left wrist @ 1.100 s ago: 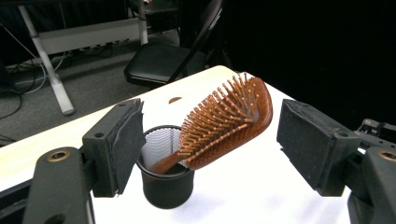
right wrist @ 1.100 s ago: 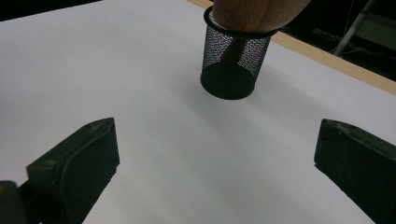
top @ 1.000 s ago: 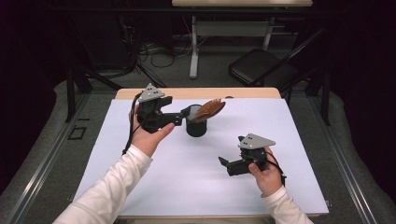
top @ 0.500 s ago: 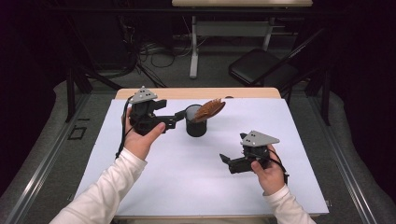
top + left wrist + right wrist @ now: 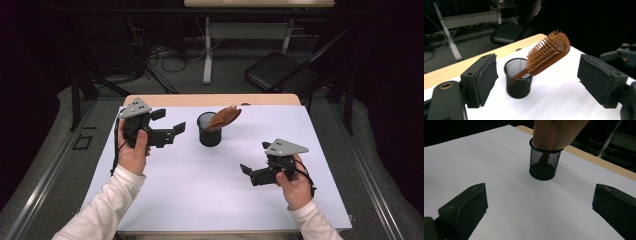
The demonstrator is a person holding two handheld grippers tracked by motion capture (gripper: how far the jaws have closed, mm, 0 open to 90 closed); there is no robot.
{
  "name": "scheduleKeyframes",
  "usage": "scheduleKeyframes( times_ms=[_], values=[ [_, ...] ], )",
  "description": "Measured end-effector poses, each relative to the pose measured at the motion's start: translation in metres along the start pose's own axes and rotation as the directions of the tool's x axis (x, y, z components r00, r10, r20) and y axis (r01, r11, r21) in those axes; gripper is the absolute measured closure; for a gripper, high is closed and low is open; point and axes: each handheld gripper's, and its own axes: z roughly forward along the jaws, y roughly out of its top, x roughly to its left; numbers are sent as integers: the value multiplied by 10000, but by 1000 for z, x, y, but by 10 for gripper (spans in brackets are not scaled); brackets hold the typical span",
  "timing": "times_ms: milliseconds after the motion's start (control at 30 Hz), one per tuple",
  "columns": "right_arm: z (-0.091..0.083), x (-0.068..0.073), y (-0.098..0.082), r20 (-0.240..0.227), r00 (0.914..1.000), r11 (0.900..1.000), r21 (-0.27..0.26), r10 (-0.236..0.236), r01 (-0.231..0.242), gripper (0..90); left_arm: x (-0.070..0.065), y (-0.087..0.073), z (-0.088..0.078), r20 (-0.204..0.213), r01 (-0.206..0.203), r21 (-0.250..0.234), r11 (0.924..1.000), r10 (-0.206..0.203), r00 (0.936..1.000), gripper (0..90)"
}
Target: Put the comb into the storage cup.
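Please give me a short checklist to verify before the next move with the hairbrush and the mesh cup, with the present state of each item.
1. Hairbrush stands handle-down in the mesh cup: ok.
2. Cup upright on the white table cover: ok.
3. Left gripper free of the cup; its jaws have just been opening, nothing between them: ok.
4. Right gripper open and holding nothing, apart from the cup: ok.
5. Brush is stable; it leans over the rim: cannot tell.
6. Free cover between each gripper and the cup: ok.
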Motion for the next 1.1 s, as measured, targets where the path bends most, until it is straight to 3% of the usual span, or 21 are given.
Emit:
scheduleKeyframes(
  times_ms=[300, 733, 1100],
  values=[
    [-14, -6, 1, 152, 9998, 9999, -109, 93, -91, 0, 6, -14, -19, -168, -124, 0, 9999, 124, 9998, 163],
    [-33, -16, -10, 542, 9978, 9993, -66, 380, -377, 0, 21, -36, -51, -77, 163, -428, 9989, -167, 9998, 163],
    [-45, -22, -24, 863, 9942, 9979, -53, 643, -641, 0, 26, -66, -58, 27, 343, -330, 9989, -343, 9994, 163]
  ],
)
